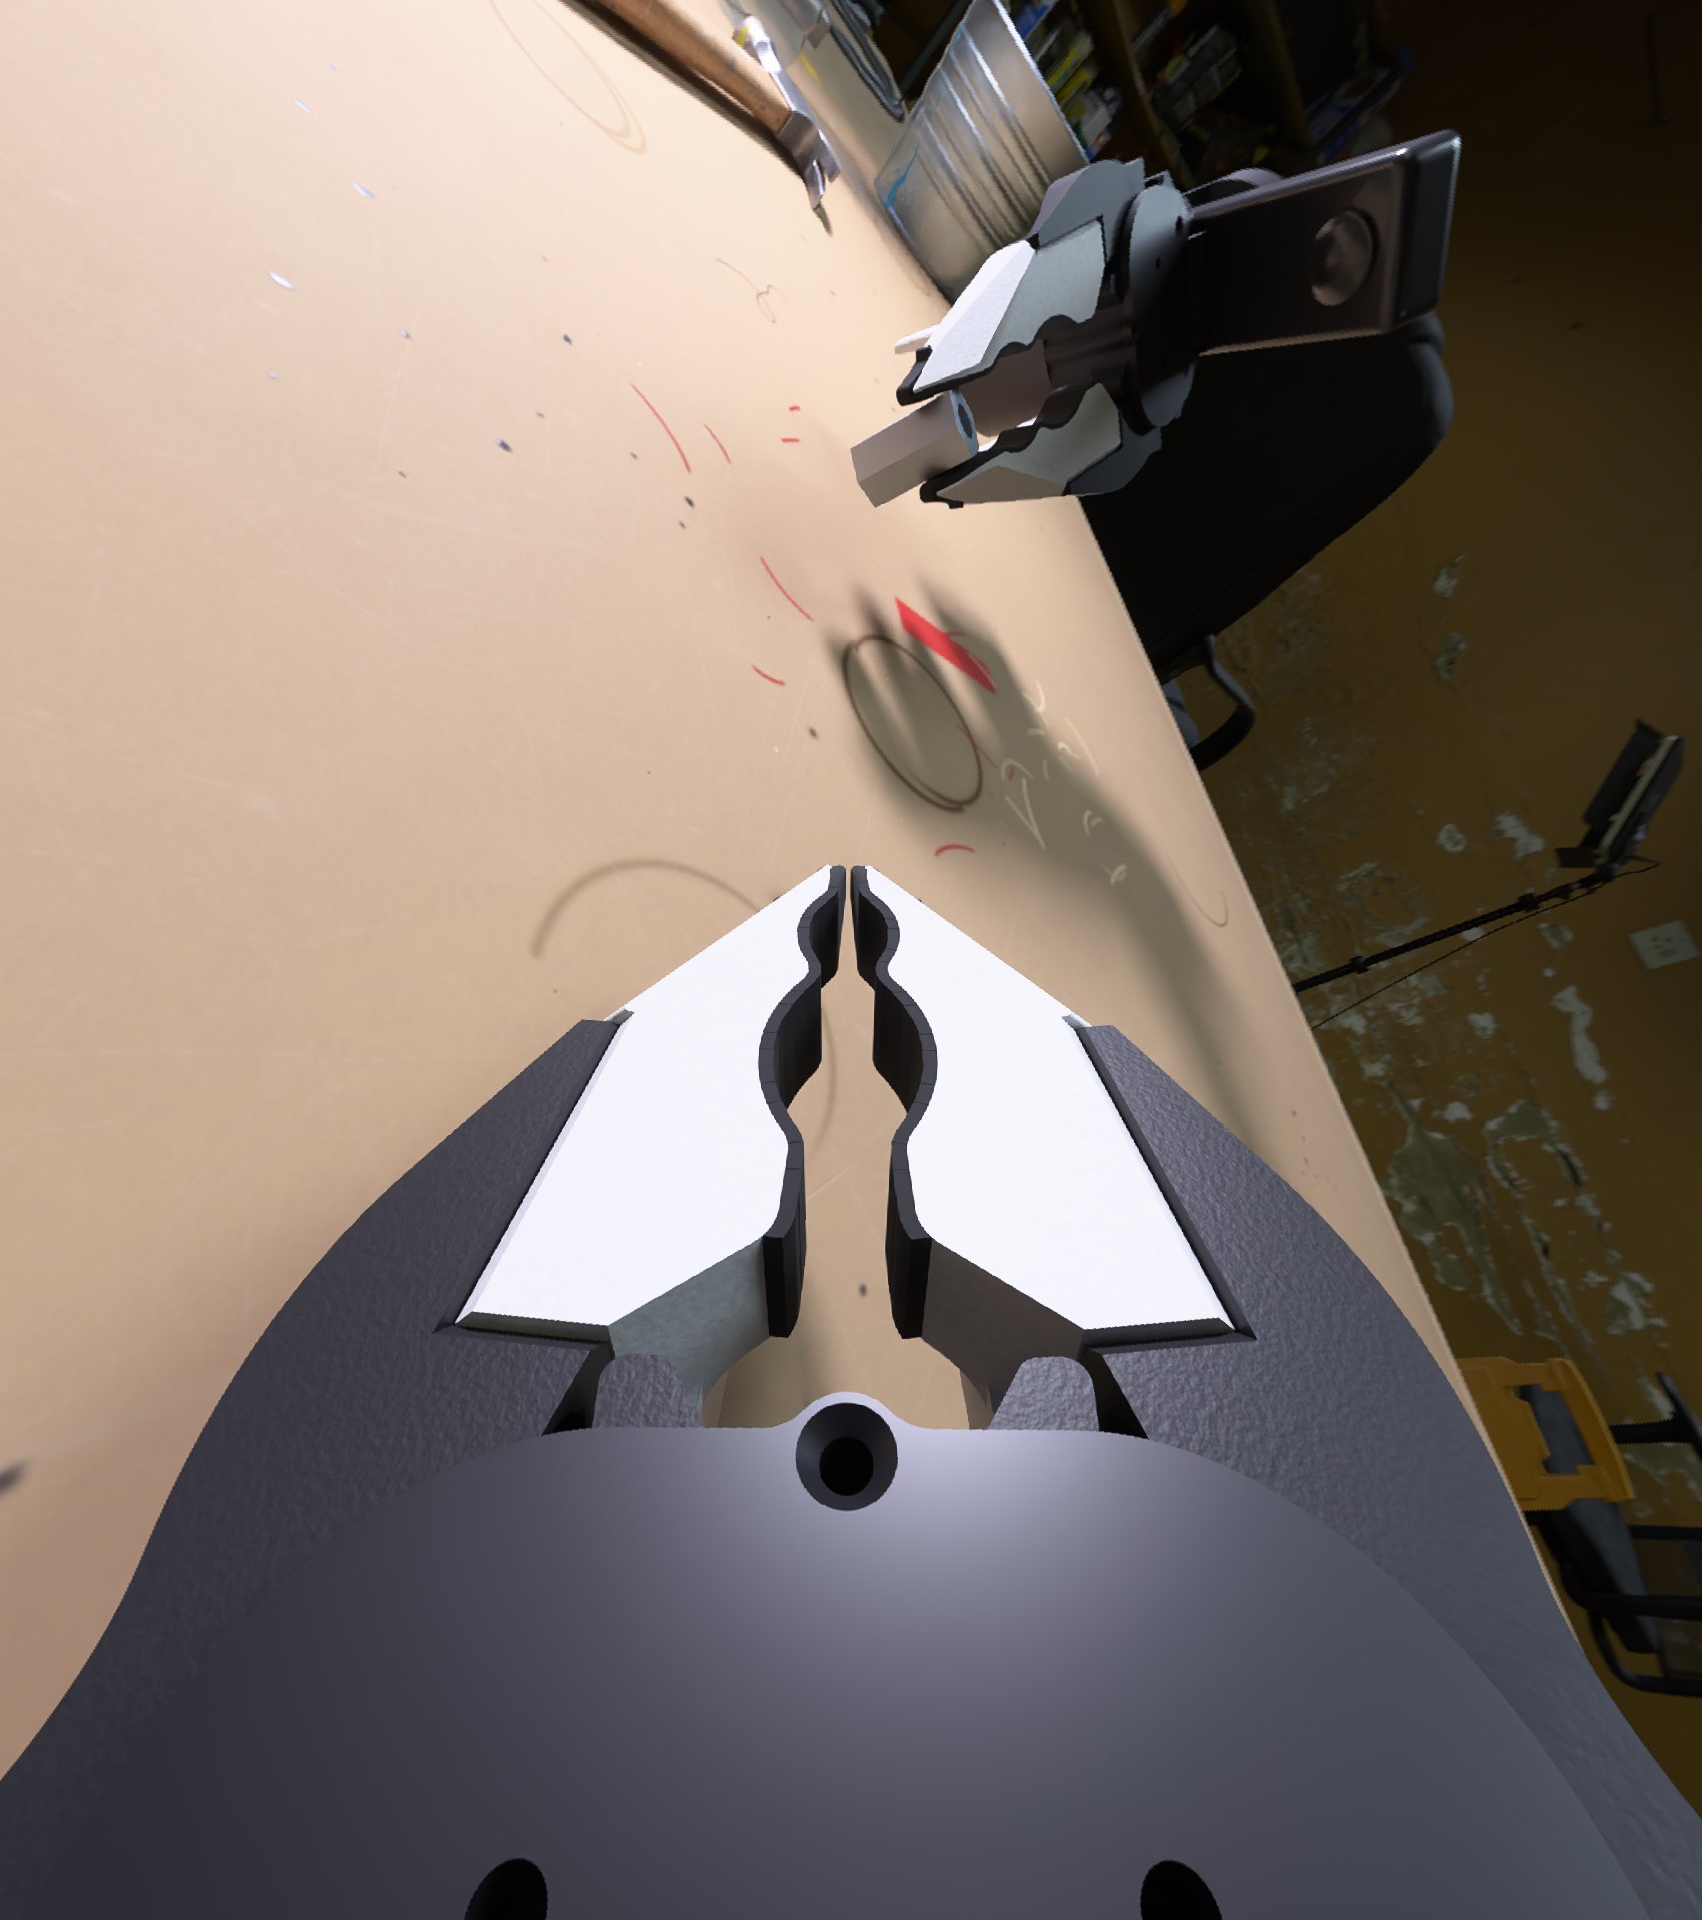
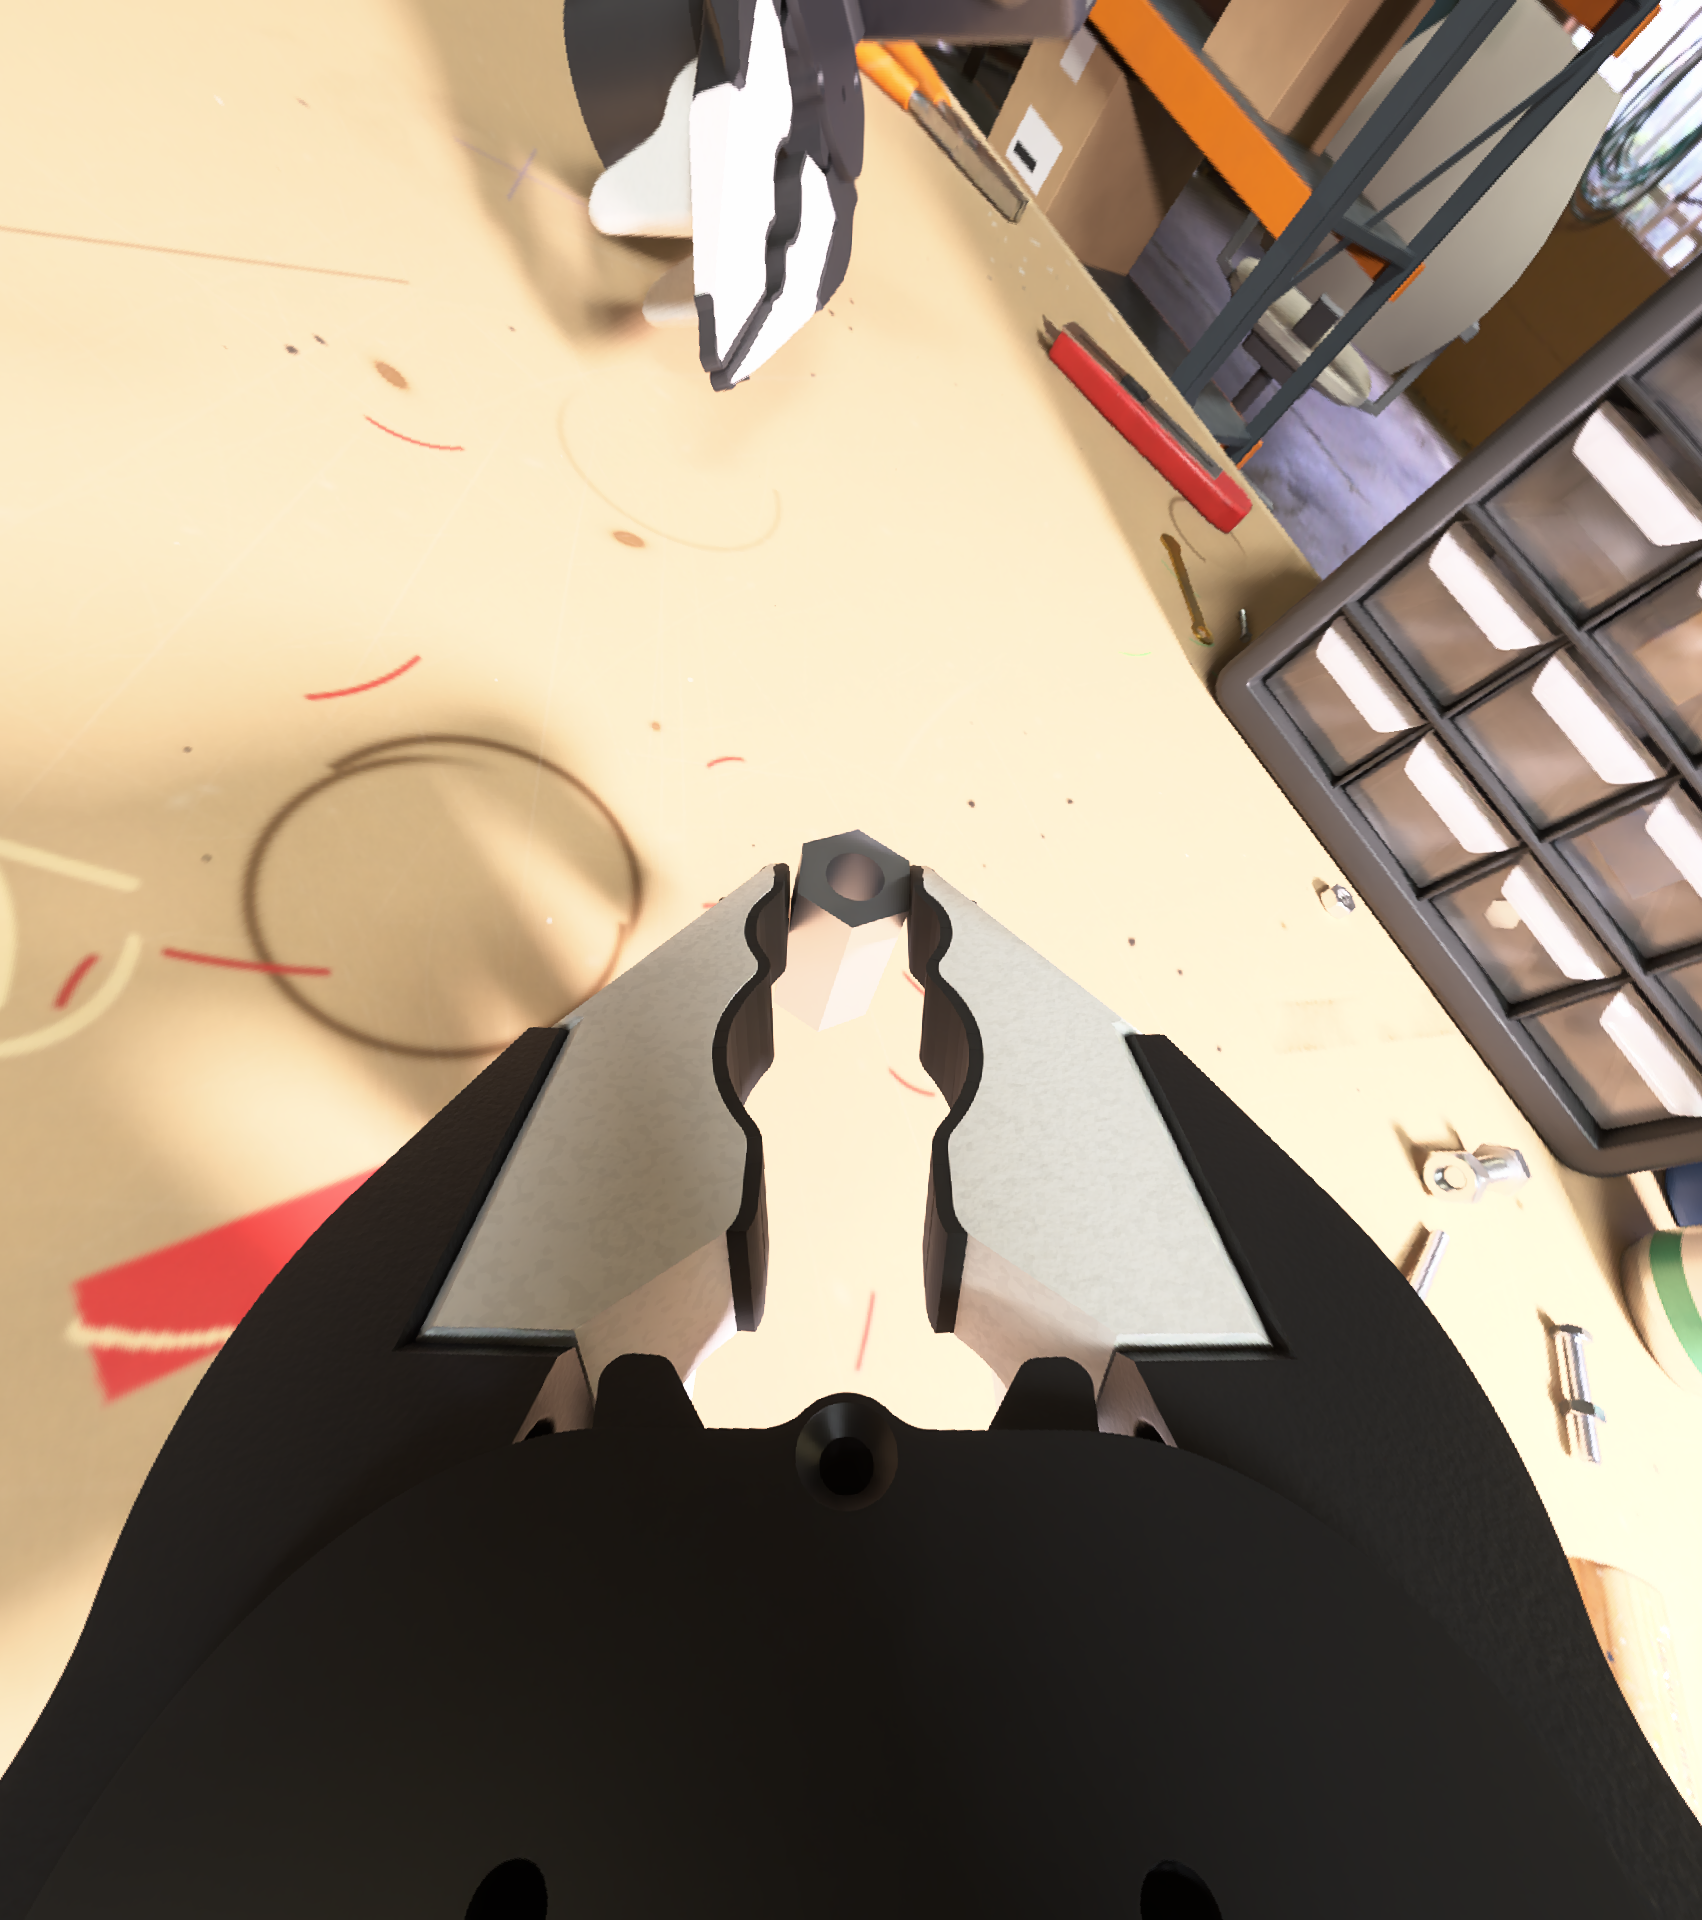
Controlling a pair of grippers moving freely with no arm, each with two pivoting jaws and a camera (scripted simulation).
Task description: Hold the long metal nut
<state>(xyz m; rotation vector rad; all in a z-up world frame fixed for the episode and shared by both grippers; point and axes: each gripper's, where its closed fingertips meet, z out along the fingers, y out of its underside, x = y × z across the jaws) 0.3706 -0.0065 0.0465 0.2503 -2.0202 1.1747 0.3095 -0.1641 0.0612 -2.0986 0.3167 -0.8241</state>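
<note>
Scuffed tan tabletop spreads below both grippers. Right gripper has its jaws clamped on the long metal nut (hexagonal, bored through), held above the surface. Left gripper hovers nearby, jaws nearly together, holding nothing.

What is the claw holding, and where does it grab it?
The right gripper pinches the long metal nut with its fingertips near one end. The left gripper is shut and holds nothing.
</note>
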